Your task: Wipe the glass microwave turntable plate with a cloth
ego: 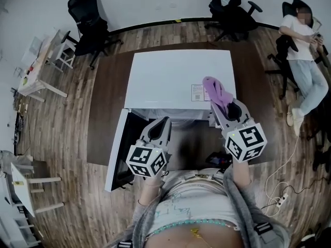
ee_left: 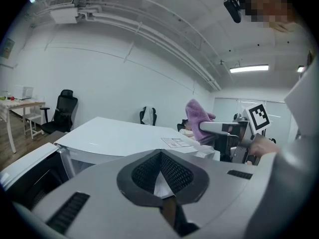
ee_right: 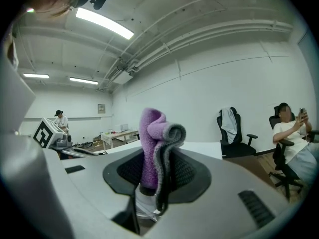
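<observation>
Cloth (ee_right: 152, 148), purple-and-grey, soft and limp, pinched in my right tool (ego: 223, 108) above white microwave (ego: 165, 76). Left tool (ego: 161, 125) closed, empty. Glass plate unseen; presumably fragile, slick: hold by rim.

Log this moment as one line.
left gripper: shut, empty | right gripper: shut on cloth | microwave: door open | plate: not in view

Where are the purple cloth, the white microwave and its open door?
purple cloth (ego: 218, 93), head view, its middle fold.
white microwave (ego: 165, 81), head view, its flat top.
open door (ego: 126, 133), head view, its dark inner side.
</observation>
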